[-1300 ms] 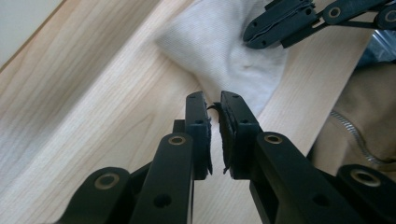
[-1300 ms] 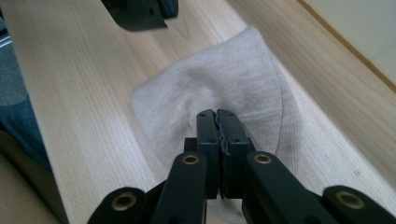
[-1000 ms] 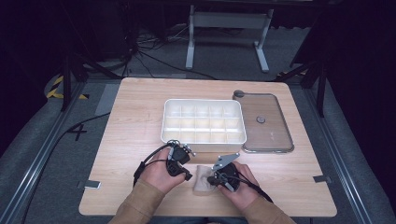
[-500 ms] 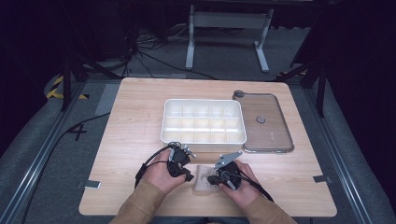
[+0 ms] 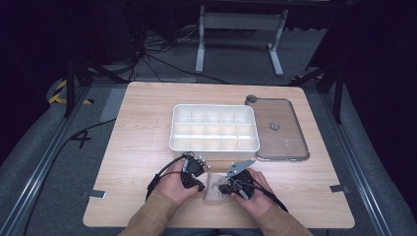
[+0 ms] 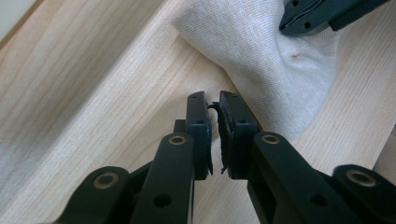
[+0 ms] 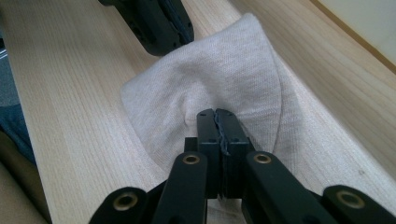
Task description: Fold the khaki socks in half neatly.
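High view: small beige cloth [image 5: 214,187] lies on the wooden desk [image 5: 147,128] at bottom centre of the frame, right between the two grippers, near the desk's front edge.

Left gripper [image 5: 195,178] sits just left of the cloth in the high view. In the left gripper view its fingers [image 6: 200,135] stand a narrow gap apart w/ nothing clamped; they've just been closing. Their tips are down by the cloth's [image 6: 266,60] edge, bare wood under them; can't tell if they touch the fabric.

Right gripper [image 5: 227,187] is at the cloth's right side in the high view. In the right gripper view its fingers [image 7: 208,140] are pressed tight together on a pinch of the cloth [image 7: 215,79], which puckers up around the tips.

White divided tray [image 5: 214,128] sits mid-frame, just above the hands. Clear lid [image 5: 278,129] lies flat beside the tray at its right.
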A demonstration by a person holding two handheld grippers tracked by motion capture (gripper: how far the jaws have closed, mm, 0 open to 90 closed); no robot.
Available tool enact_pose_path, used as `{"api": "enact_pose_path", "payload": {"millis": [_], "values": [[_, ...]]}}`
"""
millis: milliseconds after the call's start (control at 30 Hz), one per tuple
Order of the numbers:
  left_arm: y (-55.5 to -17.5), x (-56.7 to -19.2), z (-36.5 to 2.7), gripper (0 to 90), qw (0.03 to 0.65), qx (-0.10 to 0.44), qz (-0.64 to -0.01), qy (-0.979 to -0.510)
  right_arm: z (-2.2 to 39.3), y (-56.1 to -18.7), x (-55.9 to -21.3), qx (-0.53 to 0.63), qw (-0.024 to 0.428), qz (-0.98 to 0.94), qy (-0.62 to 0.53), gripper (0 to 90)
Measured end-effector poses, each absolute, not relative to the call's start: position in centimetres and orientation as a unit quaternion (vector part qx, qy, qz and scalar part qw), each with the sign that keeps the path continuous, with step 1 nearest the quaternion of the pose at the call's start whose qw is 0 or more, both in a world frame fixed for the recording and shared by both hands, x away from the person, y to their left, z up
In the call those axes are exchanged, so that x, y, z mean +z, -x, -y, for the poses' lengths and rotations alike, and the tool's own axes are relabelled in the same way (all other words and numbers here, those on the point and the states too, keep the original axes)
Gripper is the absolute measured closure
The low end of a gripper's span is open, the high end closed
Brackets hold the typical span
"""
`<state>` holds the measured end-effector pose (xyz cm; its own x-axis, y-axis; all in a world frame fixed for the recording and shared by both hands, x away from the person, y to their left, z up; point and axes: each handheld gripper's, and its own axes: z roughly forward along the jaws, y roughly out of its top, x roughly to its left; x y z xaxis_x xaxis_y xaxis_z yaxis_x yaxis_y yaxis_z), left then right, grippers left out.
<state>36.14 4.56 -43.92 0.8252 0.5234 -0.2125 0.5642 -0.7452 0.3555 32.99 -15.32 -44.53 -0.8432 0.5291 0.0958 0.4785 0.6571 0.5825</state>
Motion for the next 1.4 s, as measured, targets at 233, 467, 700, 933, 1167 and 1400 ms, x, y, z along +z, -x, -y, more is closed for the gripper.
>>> {"api": "enact_pose_path", "payload": {"millis": [233,467,700,933,1167,1400], "values": [[-36.1,-44.1,-4.2,84.8,0.215,-0.055,-0.287,-0.932,15.4,-33.0,-44.6,0.310,0.043,-0.909,-0.275,89.6],[-36.0,-44.2,-4.0,85.9,0.221,-0.061,-0.281,-0.932,15.4,-33.0,-44.6,0.311,0.042,-0.908,-0.278,89.6],[-35.8,-44.1,-3.6,86.8,0.230,-0.056,-0.269,-0.934,15.4,-32.9,-44.6,0.313,0.042,-0.907,-0.279,89.5],[-35.6,-43.7,-3.4,87.0,0.241,-0.055,-0.262,-0.933,15.6,-33.0,-44.7,0.318,0.039,-0.905,-0.279,89.5],[-35.3,-43.1,-3.1,87.5,0.260,-0.051,-0.248,-0.932,15.6,-32.9,-44.7,0.320,0.039,-0.904,-0.280,89.4],[-35.0,-42.8,-2.2,88.8,0.269,-0.038,-0.235,-0.933,15.4,-32.7,-44.6,0.315,0.048,-0.907,-0.276,89.2]]}}
